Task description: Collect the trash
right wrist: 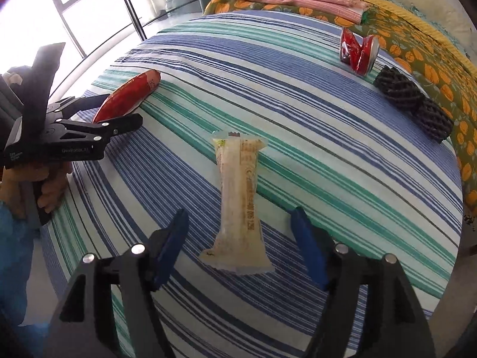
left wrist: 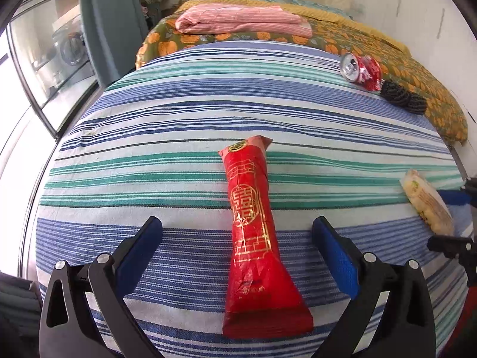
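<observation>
A long red wrapper with gold print point(left wrist: 256, 238) lies on the striped bedsheet point(left wrist: 134, 155), between the spread blue pads of my left gripper point(left wrist: 237, 229), which is open and empty. A pale cream wrapper point(right wrist: 238, 203) lies between the spread pads of my right gripper point(right wrist: 240, 223), also open and empty. A crushed red can point(left wrist: 362, 70) lies at the far right of the sheet, also in the right wrist view point(right wrist: 359, 52). The red wrapper point(right wrist: 128, 97) and left gripper point(right wrist: 131, 113) show at left in the right wrist view. The cream wrapper point(left wrist: 426, 203) shows at right in the left wrist view.
Two black mesh rolls point(right wrist: 413, 101) lie beside the can. A folded pink cloth point(left wrist: 241, 22) rests on an orange-patterned blanket point(left wrist: 342, 37) at the bed's far end. A glass door and a curtain point(left wrist: 101, 21) stand to the left. A wall runs along the right.
</observation>
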A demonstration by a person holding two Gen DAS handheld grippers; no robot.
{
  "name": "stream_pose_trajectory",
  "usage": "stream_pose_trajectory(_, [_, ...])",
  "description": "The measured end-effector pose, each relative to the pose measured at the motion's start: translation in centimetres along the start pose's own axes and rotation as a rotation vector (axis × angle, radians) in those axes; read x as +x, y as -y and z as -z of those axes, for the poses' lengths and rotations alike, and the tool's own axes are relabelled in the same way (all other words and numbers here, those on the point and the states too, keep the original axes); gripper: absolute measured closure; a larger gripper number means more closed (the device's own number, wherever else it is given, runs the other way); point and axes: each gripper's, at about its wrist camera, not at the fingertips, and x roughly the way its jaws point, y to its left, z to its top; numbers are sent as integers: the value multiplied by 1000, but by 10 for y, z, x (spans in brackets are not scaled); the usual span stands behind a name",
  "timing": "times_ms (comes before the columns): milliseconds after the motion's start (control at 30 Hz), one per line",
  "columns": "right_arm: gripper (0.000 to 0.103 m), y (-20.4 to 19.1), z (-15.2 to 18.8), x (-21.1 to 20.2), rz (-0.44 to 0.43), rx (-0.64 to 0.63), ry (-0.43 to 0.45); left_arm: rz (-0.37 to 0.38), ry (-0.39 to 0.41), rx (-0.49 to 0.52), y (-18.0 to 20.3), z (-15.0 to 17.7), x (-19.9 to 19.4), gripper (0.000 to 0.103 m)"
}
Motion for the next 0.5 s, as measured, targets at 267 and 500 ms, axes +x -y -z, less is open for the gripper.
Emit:
stream_pose_trajectory(267, [44, -3, -20, -7, -22, 14, -35, 95, -16, 16, -4, -11, -13, 10])
stream_pose_trajectory(500, [64, 2, -37, 7, -33, 73, -78, 47, -70, 33, 4, -20, 1, 33])
